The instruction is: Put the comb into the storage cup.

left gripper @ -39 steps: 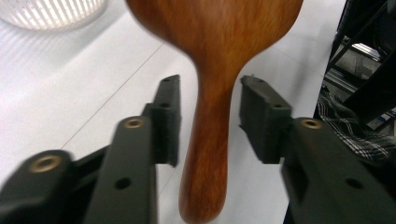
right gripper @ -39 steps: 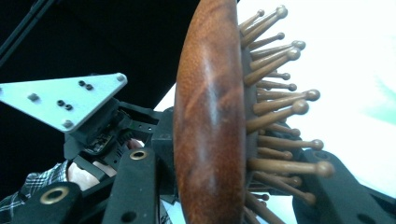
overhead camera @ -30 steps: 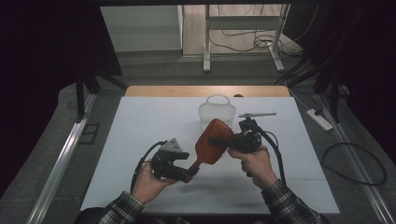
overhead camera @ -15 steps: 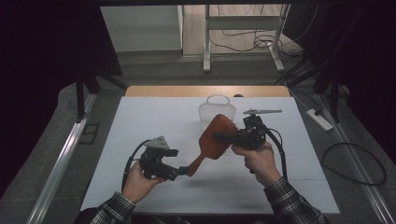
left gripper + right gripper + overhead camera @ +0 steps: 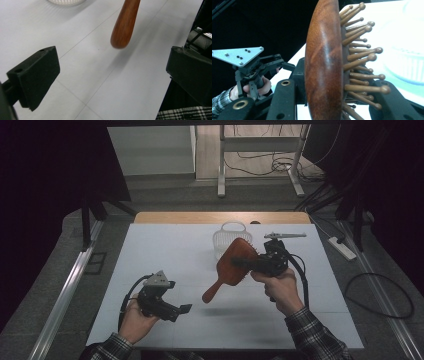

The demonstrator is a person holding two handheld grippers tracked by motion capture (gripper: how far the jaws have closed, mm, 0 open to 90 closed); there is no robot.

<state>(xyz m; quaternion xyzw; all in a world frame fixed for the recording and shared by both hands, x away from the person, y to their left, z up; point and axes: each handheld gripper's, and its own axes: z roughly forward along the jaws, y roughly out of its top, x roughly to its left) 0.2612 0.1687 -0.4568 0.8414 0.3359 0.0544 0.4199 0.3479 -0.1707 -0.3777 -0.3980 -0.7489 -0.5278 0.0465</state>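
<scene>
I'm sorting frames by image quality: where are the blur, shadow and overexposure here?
High view: dark surroundings, bright table, soft shadow below the hairbrush. Left gripper view: the brush handle is slightly blurred, with a faint shadow beside it. Right gripper view: the brush head is sharp, the white basket behind it washed out and unfocused.

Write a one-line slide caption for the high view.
Right tool grips a wooden hairbrush by its head above the table; left tool open.

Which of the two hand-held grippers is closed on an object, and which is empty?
The right gripper is closed on the head of the reddish-brown wooden hairbrush, held above the table. The left gripper is open and empty, apart from the handle.
</scene>
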